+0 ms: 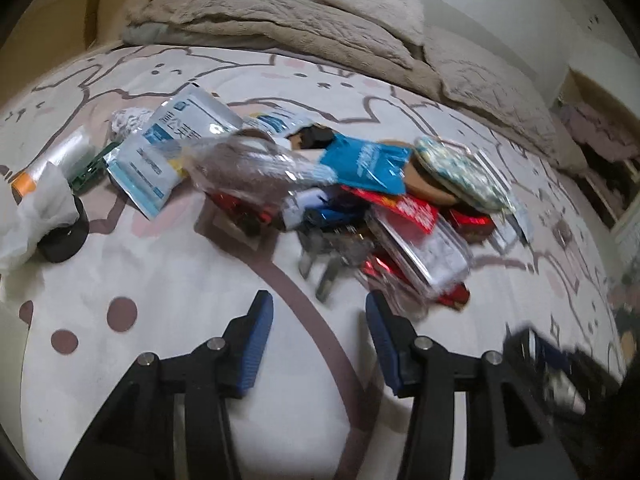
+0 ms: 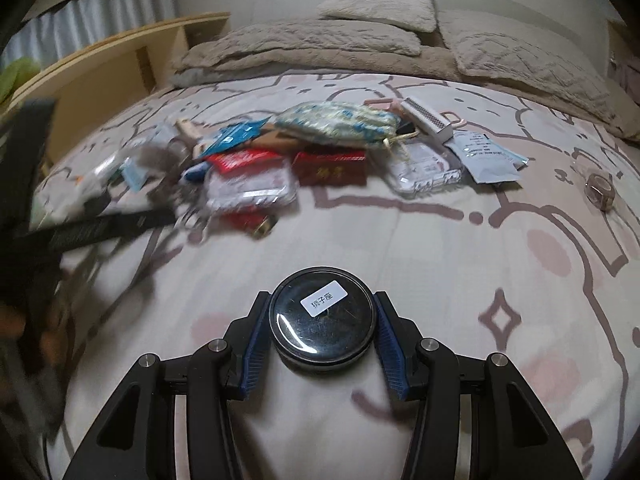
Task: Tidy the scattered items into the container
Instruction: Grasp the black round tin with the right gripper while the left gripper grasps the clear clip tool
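- Nearest the lens, right wrist view: right gripper (image 2: 322,330) clenched on a round black tin (image 2: 322,320), blue pads pressed to its left and right rim; white label with dark characters on the glossy lid.
- Tin held over the patterned bedsheet (image 2: 460,272), lower centre of frame, well apart from the clutter above.
- Left wrist view: left gripper (image 1: 320,344) released, blue pads apart, nothing between them but bare sheet and a curved mauve line.
- Clutter pile across mid-frame in both views: patterned fabric pouch (image 2: 340,122), red box (image 2: 330,168), clear plastic case (image 2: 426,170), white comb-like item (image 2: 426,120), white sachet (image 2: 486,156).
- Small clear tape roll (image 2: 599,192) alone at right edge, well apart from the pile.
- Left view, upper left of pile: pale blue-and-white packets (image 1: 168,148); teal packet (image 1: 370,164) mid-frame; crumpled white bag (image 1: 36,216) over a black object at far left.
- Much of the pile's centre motion-blurred; items there not identifiable.
- Container not identifiable in either view.
- Beige blanket (image 2: 304,46) and pillows along top of frame; wooden shelf (image 2: 120,64) upper left.
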Action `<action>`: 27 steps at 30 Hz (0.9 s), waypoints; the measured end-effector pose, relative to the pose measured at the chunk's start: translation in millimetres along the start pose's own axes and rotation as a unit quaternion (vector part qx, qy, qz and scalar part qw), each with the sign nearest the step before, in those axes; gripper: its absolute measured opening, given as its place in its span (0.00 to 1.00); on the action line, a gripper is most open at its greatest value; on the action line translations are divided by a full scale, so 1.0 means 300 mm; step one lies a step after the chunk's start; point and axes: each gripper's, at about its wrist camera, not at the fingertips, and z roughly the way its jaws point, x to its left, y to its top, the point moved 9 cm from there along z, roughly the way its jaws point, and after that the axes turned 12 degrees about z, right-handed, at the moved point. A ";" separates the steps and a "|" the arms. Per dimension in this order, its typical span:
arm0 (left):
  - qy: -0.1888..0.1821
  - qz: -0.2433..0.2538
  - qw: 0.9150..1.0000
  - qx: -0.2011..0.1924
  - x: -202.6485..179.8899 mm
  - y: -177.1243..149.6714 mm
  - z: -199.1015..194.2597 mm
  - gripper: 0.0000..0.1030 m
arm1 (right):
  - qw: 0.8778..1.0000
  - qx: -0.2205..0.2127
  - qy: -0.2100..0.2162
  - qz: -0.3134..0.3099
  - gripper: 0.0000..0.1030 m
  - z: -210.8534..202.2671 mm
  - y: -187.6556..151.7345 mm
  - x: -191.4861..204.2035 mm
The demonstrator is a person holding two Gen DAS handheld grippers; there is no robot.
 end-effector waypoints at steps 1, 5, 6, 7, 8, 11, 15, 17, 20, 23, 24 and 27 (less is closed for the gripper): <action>0.005 -0.004 1.000 -0.002 0.012 0.008 0.006 0.47 | 1.000 0.005 0.002 -0.008 0.50 -0.011 -0.017 0.006; 0.000 -0.020 1.000 -0.006 0.039 0.027 0.033 0.49 | 0.999 0.017 0.005 -0.046 0.50 -0.051 -0.076 0.028; -0.004 -0.021 1.000 -0.008 0.038 0.033 0.037 0.51 | 0.998 0.018 0.004 -0.058 0.50 -0.059 -0.088 0.032; -0.011 -0.020 1.000 -0.010 0.036 0.038 0.040 0.57 | 0.998 0.019 0.004 -0.066 0.50 -0.066 -0.098 0.036; -0.018 -0.019 1.000 -0.012 0.031 0.044 0.042 0.63 | 0.997 0.020 0.004 -0.072 0.50 -0.070 -0.105 0.039; -0.052 -0.015 0.998 -0.015 0.008 0.056 0.053 0.80 | 0.996 0.023 0.005 -0.091 0.50 -0.089 -0.130 0.048; -0.079 -0.021 0.996 -0.019 0.006 0.067 0.062 0.80 | 0.994 0.024 0.003 -0.105 0.50 -0.109 -0.157 0.054; -0.084 -0.025 0.996 -0.020 0.008 0.074 0.066 0.78 | 0.994 0.018 -0.001 -0.107 0.50 -0.114 -0.165 0.055; -0.082 -0.019 0.996 -0.019 -0.001 0.082 0.074 0.70 | 0.992 0.007 -0.022 -0.121 0.50 -0.117 -0.170 0.067; -0.086 -0.011 0.996 -0.021 -0.016 0.090 0.075 0.47 | 0.991 0.000 -0.035 -0.132 0.50 -0.128 -0.179 0.074; -0.082 -0.006 0.996 -0.017 -0.020 0.084 0.076 0.42 | 0.990 -0.001 -0.036 -0.133 0.50 -0.131 -0.183 0.074; -0.073 0.004 0.997 -0.018 -0.028 0.079 0.067 0.43 | 0.991 0.001 -0.035 -0.131 0.50 -0.139 -0.191 0.074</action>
